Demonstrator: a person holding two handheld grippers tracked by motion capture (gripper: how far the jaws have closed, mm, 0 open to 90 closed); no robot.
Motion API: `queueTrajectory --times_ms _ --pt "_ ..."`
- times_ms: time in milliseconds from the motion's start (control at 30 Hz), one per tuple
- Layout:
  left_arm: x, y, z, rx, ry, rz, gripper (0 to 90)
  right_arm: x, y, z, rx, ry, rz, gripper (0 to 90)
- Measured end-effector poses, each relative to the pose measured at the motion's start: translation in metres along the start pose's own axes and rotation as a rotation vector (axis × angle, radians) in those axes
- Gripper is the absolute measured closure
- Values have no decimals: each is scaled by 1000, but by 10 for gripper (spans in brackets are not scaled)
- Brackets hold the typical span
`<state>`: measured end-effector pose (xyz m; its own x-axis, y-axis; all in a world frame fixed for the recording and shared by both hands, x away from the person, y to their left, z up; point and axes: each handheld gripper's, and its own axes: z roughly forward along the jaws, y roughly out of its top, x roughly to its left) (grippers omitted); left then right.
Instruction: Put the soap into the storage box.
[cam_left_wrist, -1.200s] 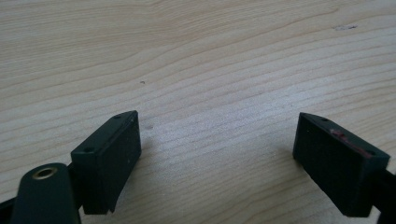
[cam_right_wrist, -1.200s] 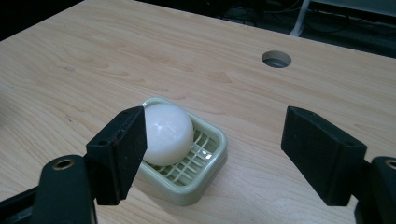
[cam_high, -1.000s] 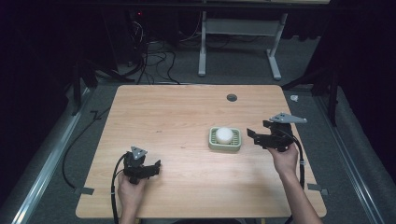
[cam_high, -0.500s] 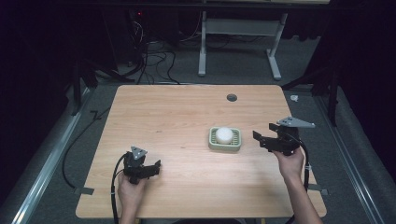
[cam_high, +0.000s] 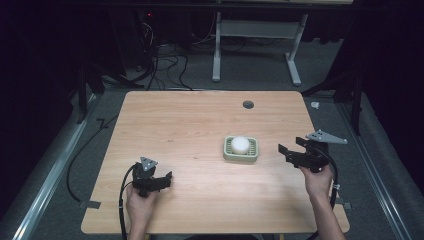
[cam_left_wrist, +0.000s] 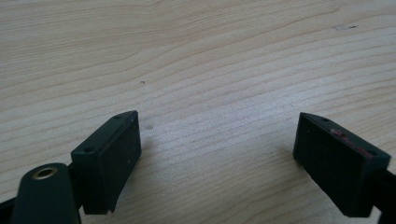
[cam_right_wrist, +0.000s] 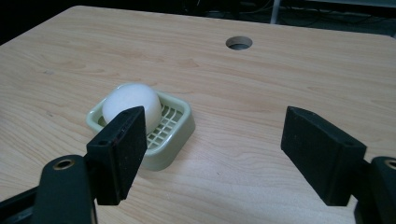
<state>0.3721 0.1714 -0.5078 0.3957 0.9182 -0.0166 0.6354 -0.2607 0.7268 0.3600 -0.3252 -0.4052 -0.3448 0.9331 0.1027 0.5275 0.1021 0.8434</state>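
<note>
The white rounded soap bar lies in the pale green plastic soap dish with a grid bottom, which sits on the light wooden table toward its right half. The right gripper is held just to the right of this dish, jaws spread apart and empty. The left gripper is well apart from the dish, near the front left of the table, also released, over bare wood

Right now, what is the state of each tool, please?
Left tool: open, holding nothing, over bare table.
Right tool: open, holding nothing, aimed at the soap in its dish.
</note>
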Motion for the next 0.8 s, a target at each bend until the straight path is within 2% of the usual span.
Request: queueTrajectory --times_ms 533,800 --pt "0 0 0 0 1 1 157 -14 -19 -7 1 -22 58 234" --pt "0 0 0 1 1 1 157 -16 -30 -7 13 -17 82 234"
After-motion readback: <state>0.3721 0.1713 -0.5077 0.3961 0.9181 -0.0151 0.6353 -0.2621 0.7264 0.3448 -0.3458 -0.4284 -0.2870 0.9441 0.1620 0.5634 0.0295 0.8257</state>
